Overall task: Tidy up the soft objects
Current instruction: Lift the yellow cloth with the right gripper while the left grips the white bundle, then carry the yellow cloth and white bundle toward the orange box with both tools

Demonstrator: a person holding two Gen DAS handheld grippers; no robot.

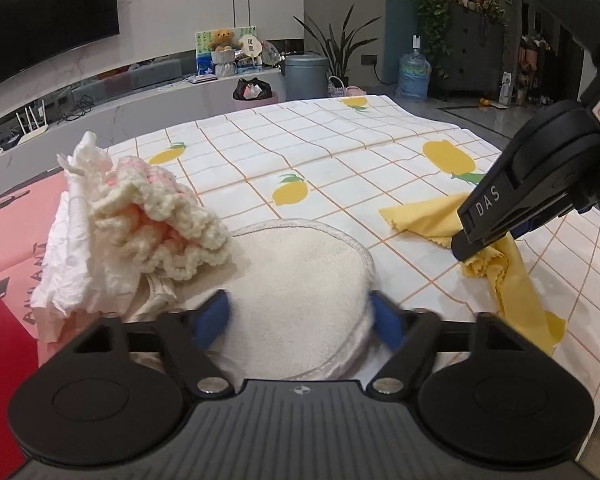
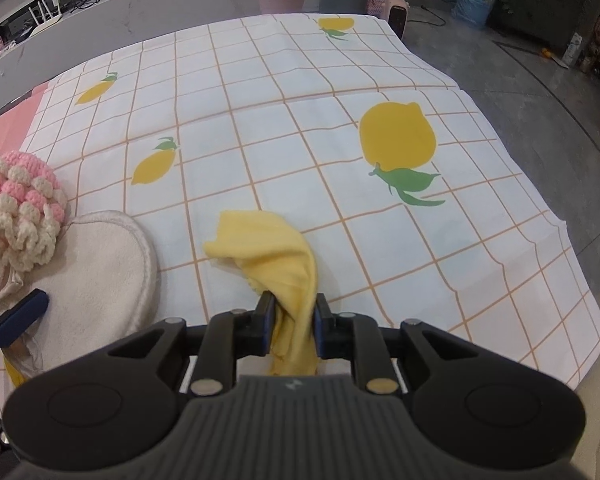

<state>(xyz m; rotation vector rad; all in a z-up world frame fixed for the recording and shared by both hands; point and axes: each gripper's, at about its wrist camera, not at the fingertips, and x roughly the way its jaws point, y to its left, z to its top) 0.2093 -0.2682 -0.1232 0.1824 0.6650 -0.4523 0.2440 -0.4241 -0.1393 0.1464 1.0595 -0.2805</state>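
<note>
Cream pad [image 1: 300, 280] (crochet piece [image 1: 168, 220] atop)

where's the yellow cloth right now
The yellow cloth is pinched in the right claw, draped on the lemon-print tablecloth, right of the round cream pad.

Left wrist view: low and close over the cream pad [image 1: 300, 276], facing across the lemon-print cloth [image 1: 300, 152] toward the room. Right wrist view: steeper, closer, looking down onto the yellow cloth [image 2: 276, 252] — both sharing pad, crocheted piece [image 2: 16, 216], tablecloth
</note>
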